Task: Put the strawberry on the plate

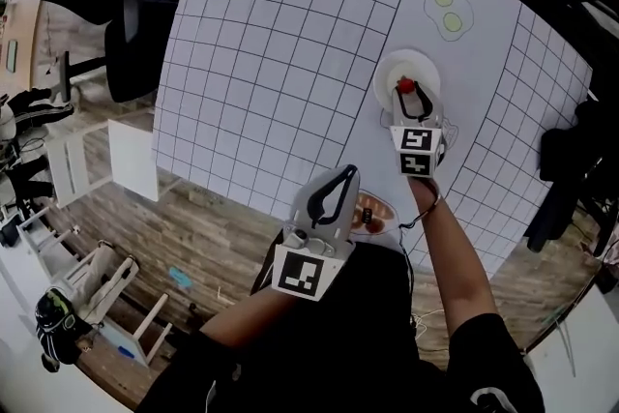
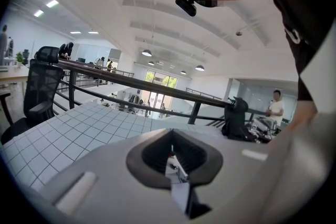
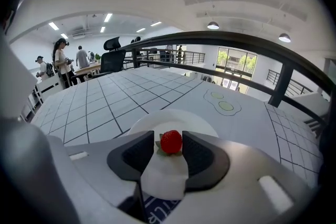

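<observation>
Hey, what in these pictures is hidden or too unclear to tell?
- Near rim of the white round plate: head view, covered by the right hand-held gripper.
- Contents of the small pale dish: head view, too small, partly under the left hand-held gripper.
- Underside of the red strawberry: right gripper view, behind its green leaves.

We count one strawberry [image 3: 171,141], one white plate [image 3: 195,122] and one smaller dish [image 1: 373,214] at the table's near edge, whose contents are too small for us to number. We see two grippers, the left gripper [image 1: 343,173] and the right gripper [image 1: 412,99], each bearing one marker cube, so two cubes. We find one gridded table [image 1: 271,63], and on it one drawn outline [image 1: 448,12] enclosing two yellow-green circles. In the right gripper view we make out at least three people [image 3: 61,60] far off.
</observation>
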